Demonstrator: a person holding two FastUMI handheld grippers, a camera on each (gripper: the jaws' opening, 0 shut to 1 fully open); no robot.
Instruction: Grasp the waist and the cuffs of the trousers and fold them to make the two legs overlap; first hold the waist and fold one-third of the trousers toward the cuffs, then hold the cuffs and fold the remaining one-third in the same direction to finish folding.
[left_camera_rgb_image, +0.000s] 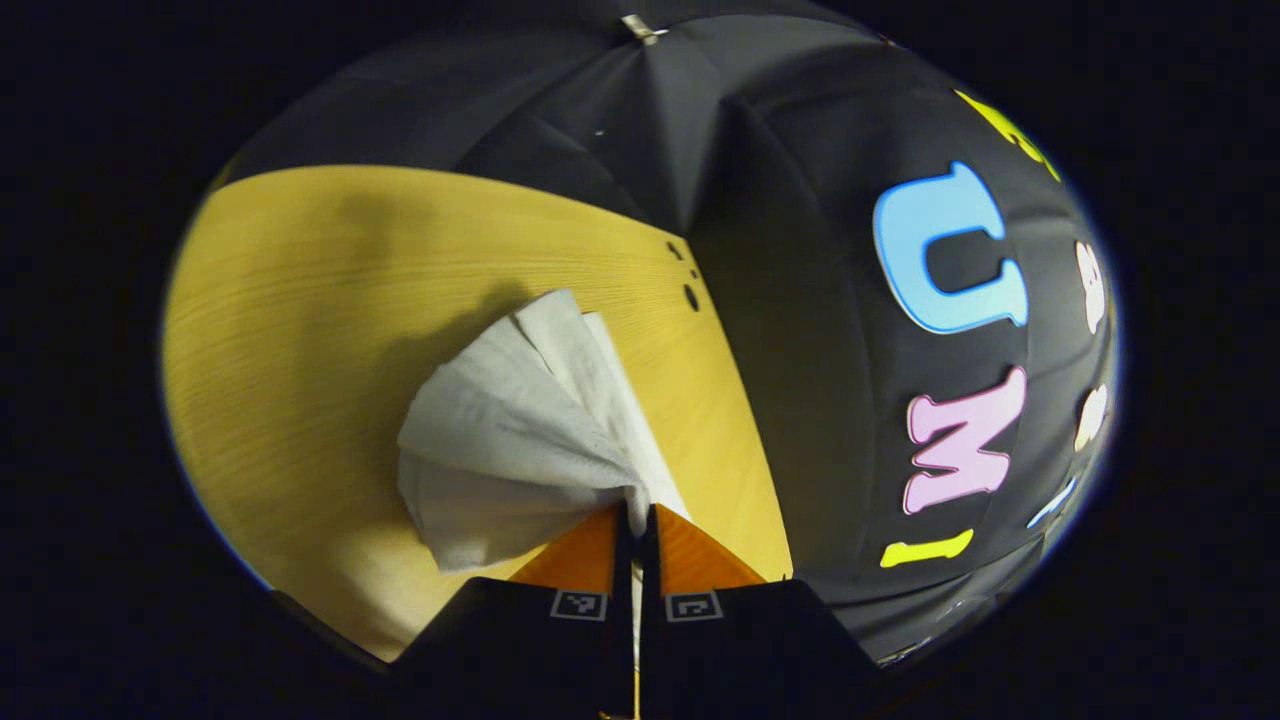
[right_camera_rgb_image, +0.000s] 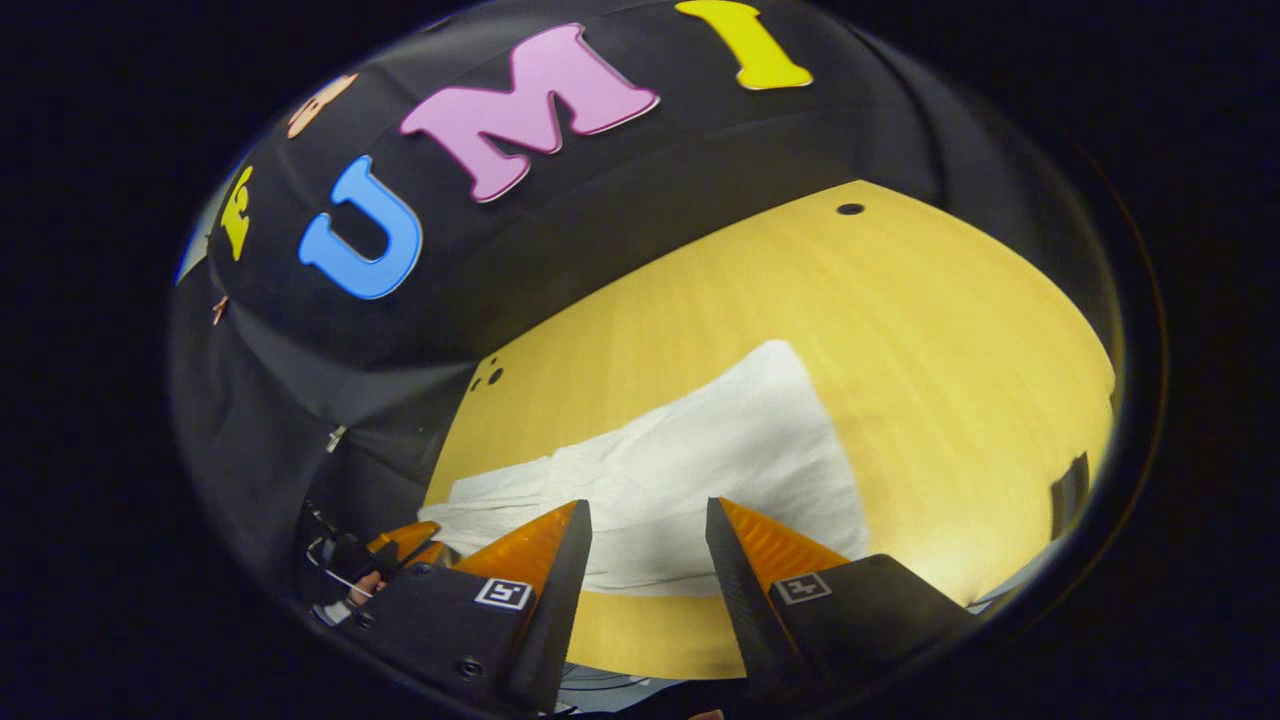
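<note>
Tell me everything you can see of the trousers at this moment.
The trousers are white, soft, slightly wrinkled cloth, lying mostly flat on the yellow wooden table. One end is bunched and pinched in the shut left gripper, fanning out from it in folds. The right gripper is open above the cloth, not gripping it.

We see trousers (left_camera_rgb_image: 520, 440) bunched into folds at left gripper (left_camera_rgb_image: 636, 515); pinched part hidden between closed fingers, so we cannot tell waist from cuff. Lower edge of cloth cut off behind gripper body. In right gripper view, near edge of trousers (right_camera_rgb_image: 700, 470) hidden behind spread fingers of right gripper (right_camera_rgb_image: 648, 515). Far-off left gripper (right_camera_rgb_image: 405, 545) and hand (right_camera_rgb_image: 362, 588) holding it too small, half hidden. Table (right_camera_rgb_image: 950, 330) edges cut off by frame.
</note>
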